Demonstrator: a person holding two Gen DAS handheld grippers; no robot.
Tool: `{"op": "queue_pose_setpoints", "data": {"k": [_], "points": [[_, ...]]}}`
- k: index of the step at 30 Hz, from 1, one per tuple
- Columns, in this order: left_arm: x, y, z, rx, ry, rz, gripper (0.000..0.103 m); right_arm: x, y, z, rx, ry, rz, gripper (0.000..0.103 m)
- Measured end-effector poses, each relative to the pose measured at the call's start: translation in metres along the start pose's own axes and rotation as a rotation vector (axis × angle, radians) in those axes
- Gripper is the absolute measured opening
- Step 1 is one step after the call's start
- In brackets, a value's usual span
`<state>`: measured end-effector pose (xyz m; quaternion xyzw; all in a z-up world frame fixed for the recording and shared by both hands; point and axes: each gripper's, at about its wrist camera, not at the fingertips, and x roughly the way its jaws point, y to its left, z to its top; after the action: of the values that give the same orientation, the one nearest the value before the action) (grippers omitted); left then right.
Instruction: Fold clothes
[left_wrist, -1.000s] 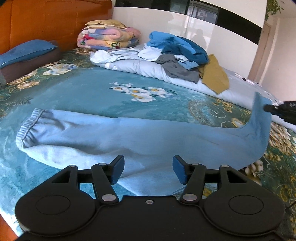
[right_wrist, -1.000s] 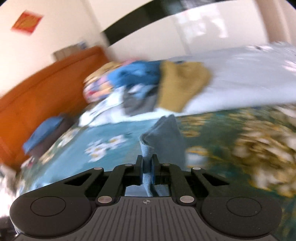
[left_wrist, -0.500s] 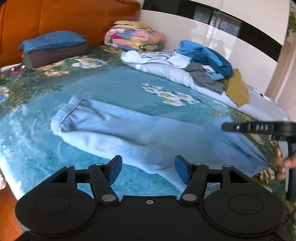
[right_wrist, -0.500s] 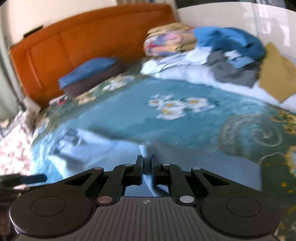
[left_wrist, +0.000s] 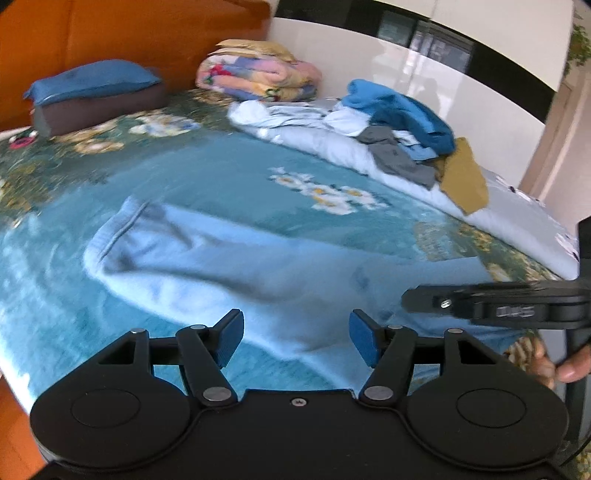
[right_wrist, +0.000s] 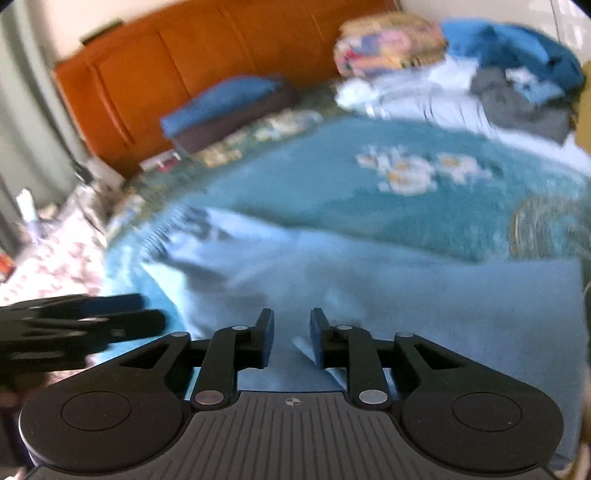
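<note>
Light blue sweatpants (left_wrist: 229, 266) lie flat on the teal flowered bedspread (left_wrist: 221, 177), waistband (left_wrist: 107, 236) to the left. My left gripper (left_wrist: 295, 339) hovers open over their near edge, nothing between its blue pads. My right gripper (left_wrist: 406, 300) comes in from the right, low over the pants. In the right wrist view its jaws (right_wrist: 291, 332) are opening. The folded-over end of the sweatpants (right_wrist: 406, 295) lies beneath them, and the pads do not press it. The left gripper (right_wrist: 147, 314) shows blurred at the left edge.
A heap of loose clothes (left_wrist: 402, 122) lies on a white duvet (left_wrist: 325, 144) at the back. A folded colourful blanket (left_wrist: 258, 74) and a blue pillow (left_wrist: 92, 85) rest by the orange headboard (left_wrist: 147, 33). A person's hand (left_wrist: 569, 365) holds the right gripper.
The right gripper carried the leg end of the sweatpants leftward over the rest of the garment, then parted its jaws from the cloth. The left gripper stayed open and shifted slightly.
</note>
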<state>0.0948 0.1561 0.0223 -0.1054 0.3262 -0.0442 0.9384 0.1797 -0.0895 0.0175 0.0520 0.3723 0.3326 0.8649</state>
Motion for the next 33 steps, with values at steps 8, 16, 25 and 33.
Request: {"op": "queue_pose_setpoints", "data": {"k": [8,16,25,33], "points": [[0.048,-0.033,0.018,-0.112,0.139,-0.206,0.062,-0.086,-0.073,-0.02,0.141,-0.166,-0.22,0.037],[0.101,-0.04,0.006,-0.421,0.328,-0.303,0.059,-0.117,-0.113,-0.057,0.262,-0.173,-0.294,0.038],[0.122,-0.016,0.004,-0.765,0.387,-0.237,0.056,-0.103,-0.116,-0.054,0.262,-0.175,-0.249,0.04],[0.128,-0.017,0.01,-0.805,0.426,-0.111,0.022,-0.103,-0.119,-0.058,0.281,-0.167,-0.25,0.041]]}}
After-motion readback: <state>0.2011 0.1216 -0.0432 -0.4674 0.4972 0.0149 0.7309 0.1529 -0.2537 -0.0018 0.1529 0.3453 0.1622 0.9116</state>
